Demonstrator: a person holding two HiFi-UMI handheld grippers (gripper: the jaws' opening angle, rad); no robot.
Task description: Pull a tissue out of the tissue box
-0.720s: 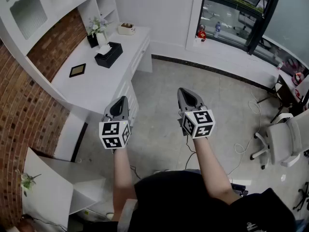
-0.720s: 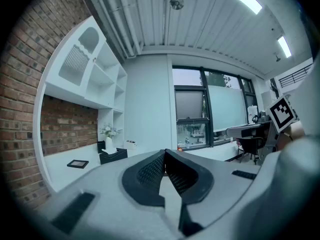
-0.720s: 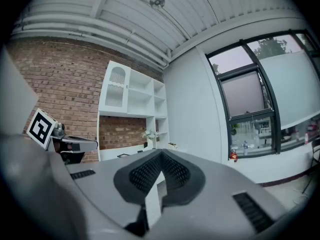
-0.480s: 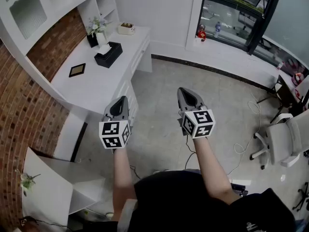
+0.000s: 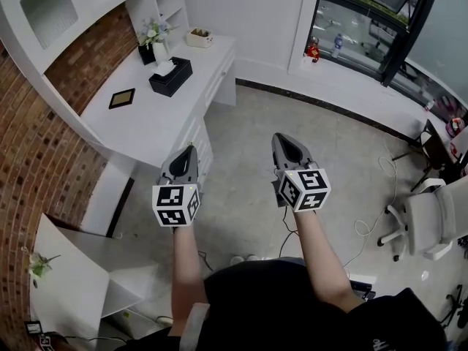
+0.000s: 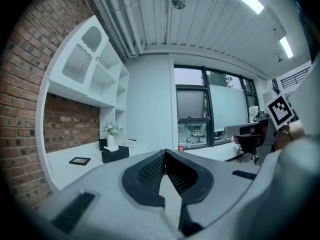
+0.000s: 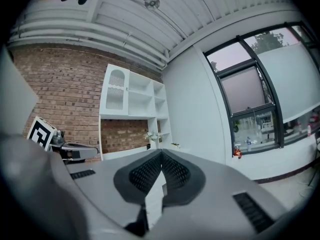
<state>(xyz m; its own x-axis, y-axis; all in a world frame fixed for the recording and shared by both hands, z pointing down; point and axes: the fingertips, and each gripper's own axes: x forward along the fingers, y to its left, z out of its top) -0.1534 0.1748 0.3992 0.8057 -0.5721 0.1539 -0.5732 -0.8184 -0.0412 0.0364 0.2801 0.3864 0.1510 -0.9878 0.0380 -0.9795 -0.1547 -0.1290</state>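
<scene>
The tissue box (image 5: 170, 77) is a black, rectangular block with a white tissue (image 5: 164, 67) standing crumpled out of its top slot. No print on it can be read. It sits far back on the smooth white desk (image 5: 146, 123), just beside a white vase of pale flowers (image 5: 155, 39) and near the brick wall (image 5: 33, 141). A small dark picture frame (image 5: 121, 98) lies flat to its left, with bare desk top between them and toward the front edge. A little cream tray (image 5: 199, 37) stands at the far corner.

Both grippers hang over the grey tiled floor (image 5: 241, 196), well apart from the box. The left gripper (image 5: 188, 151) has its grey jaws pressed together, the ribbed black pads meeting at the tip with nothing between them. The right gripper (image 5: 281, 137) is likewise closed and empty. Each carries a cube with black-and-white square markers. A white swivel chair (image 5: 433, 218) and loose cables lie off to the right.
</scene>
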